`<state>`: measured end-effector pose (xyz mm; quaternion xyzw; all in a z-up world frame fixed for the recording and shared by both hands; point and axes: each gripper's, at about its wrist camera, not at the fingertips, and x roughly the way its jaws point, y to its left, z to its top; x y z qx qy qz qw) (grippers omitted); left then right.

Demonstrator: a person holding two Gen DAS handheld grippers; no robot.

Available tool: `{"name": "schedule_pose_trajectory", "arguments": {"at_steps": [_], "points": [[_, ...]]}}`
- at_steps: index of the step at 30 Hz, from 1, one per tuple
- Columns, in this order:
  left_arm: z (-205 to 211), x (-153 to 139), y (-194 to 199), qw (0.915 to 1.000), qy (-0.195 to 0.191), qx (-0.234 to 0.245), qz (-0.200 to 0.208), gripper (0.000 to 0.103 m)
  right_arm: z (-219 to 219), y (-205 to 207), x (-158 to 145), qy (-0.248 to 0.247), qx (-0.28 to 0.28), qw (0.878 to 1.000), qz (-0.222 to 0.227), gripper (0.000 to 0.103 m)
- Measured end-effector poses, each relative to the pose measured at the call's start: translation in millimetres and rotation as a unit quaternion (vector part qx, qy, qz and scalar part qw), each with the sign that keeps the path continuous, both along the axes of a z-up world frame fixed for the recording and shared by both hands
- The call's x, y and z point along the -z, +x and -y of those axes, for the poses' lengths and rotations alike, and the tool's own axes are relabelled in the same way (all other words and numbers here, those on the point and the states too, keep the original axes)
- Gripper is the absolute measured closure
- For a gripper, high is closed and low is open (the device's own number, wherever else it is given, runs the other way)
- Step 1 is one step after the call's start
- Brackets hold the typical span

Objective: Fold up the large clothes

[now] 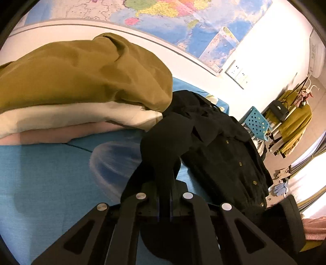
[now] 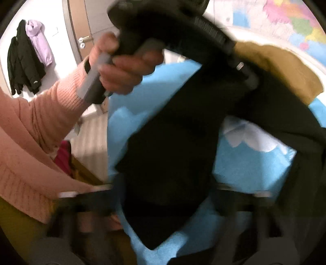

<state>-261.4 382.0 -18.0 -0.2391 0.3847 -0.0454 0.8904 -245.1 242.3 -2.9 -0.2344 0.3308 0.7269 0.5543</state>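
Left wrist view: my left gripper [image 1: 165,195] has its two fingers drawn together on a fold of one black garment [image 1: 220,155], the pinched cloth rising straight ahead of the fingertips. The rest of the garment, a buttoned piece with five small brass buttons I can count, sprawls ahead and to the right of the gripper across the blue bed [image 1: 40,179]. Ahead and to the left sits one stack of three folded pieces [image 1: 77,97]: mustard on top, cream in the middle, pink at the bottom. One wall map [image 1: 163,14] runs behind the stack. Far to the right stands one blue perforated chair [image 1: 257,120], with a mustard cloth draped on a rack [image 1: 295,122] just beyond it.

Right wrist view: heavy blur here. My right gripper [image 2: 163,203] sits at the bottom edge with black cloth across it; I cannot tell how far it is open or whether it grips. Above it, one hand [image 2: 122,69] in a pink sleeve holds the handle of the left gripper, from which the black garment hangs over the bed. Upper left, three coats [image 2: 30,57] hang beside one door [image 2: 81,22]: two dark, one lilac.
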Motion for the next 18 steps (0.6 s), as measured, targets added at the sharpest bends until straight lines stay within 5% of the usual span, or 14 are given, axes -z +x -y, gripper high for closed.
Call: {"name": "schedule_pose_trajectory", "arguments": {"at_steps": [3, 6, 10, 11, 14, 18], "points": [[3.7, -20.3, 2.9, 0.9998, 0.004, 0.009, 0.018, 0.095, 20.0, 41.7, -44.5, 0.050, 0.027, 0.997, -0.059, 0.089], [17.8, -63.0, 8.9, 0.9957, 0.011, 0.045, 0.080, 0.077, 57.3, 97.5, -103.4, 0.113, 0.091, 0.987, -0.076, 0.091], [33.3, -109.9, 22.6, 0.9846, -0.004, 0.076, 0.157, 0.036, 116.4, 167.9, -165.2, 0.174, 0.189, 0.965, -0.061, 0.092], [36.7, -118.4, 25.5, 0.9813, -0.002, 0.077, 0.176, 0.033, 137.9, 189.4, -176.5, 0.189, 0.217, 0.955, -0.067, 0.092], [49.4, -125.4, 41.1, 0.9785, 0.023, 0.077, 0.190, 0.033, 191.3, 240.3, -185.7, 0.210, 0.291, 0.928, -0.099, 0.092], [70.1, -93.4, 79.9, 0.9867, 0.076, 0.074, 0.123, 0.033, 251.8, 298.5, -139.6, 0.162, 0.399, 0.893, -0.132, 0.091]]}}
